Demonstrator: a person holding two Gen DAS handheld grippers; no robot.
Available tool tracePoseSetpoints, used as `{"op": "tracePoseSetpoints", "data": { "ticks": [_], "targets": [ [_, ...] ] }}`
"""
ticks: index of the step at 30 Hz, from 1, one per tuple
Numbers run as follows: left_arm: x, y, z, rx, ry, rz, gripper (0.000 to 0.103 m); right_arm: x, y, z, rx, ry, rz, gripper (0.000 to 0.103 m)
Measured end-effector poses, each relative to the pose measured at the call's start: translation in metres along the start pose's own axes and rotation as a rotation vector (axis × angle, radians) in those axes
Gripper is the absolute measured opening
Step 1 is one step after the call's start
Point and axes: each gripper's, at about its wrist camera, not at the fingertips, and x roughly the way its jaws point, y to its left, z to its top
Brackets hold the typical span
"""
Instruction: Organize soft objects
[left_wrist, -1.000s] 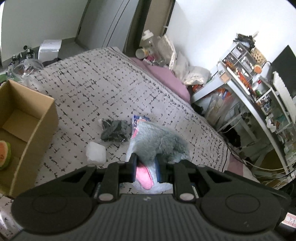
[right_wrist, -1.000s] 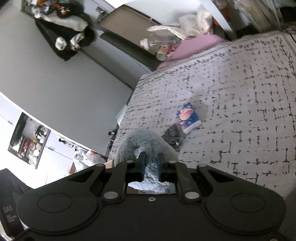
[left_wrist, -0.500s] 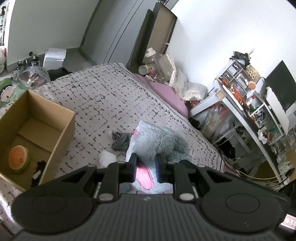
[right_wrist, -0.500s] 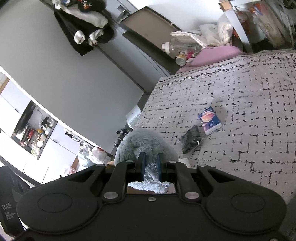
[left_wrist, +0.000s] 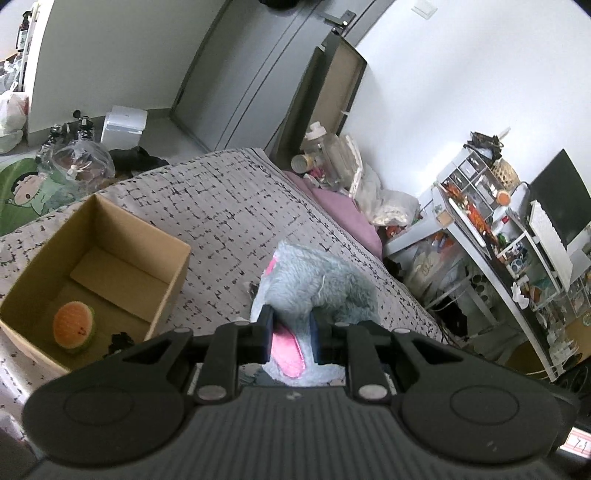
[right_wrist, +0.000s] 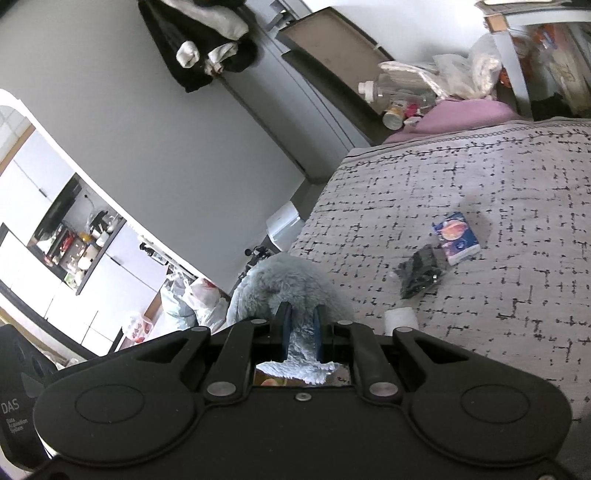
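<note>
Both grippers hold one grey plush toy (left_wrist: 317, 284) with a pink ear, lifted above the bed. My left gripper (left_wrist: 291, 334) is shut on it near the pink ear. My right gripper (right_wrist: 301, 332) is shut on its grey fur (right_wrist: 288, 284). An open cardboard box (left_wrist: 162, 273) stands on the bed to the left in the left wrist view, with an orange round plush (left_wrist: 74, 325) and a small dark item inside. A blue tissue pack (right_wrist: 456, 238), a dark bundle (right_wrist: 419, 273) and a white roll (right_wrist: 400, 319) lie on the bed.
The patterned grey bedspread (right_wrist: 498, 192) covers the bed. A cluttered desk and shelves (left_wrist: 491, 229) stand right of the bed. Bottles and bags (left_wrist: 332, 158) sit at the bed's head. Bags and a white bin (left_wrist: 123, 123) are on the floor to the left.
Both grippers have lifted the grey plush higher off the bed and moved it toward the box. The box interior now shows more fully in the left wrist view.
</note>
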Motion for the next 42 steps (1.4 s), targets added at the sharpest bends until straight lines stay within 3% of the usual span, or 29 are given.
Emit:
{"op": "tracePoseSetpoints", "data": {
  "ticks": [22, 42],
  "targets": [
    [-0.023, 0.082, 0.026, -0.104, -0.062, 0.04, 0.019, 0.057, 0.069, -0.023, -0.097, 0.057, 0.026, 0.013],
    [0.025, 0.161, 0.051, -0.202, 0.013, 0.123, 0.019, 0.148, 0.08, -0.041, -0.068, 0.162, -0.021, 0.013]
  ]
}}
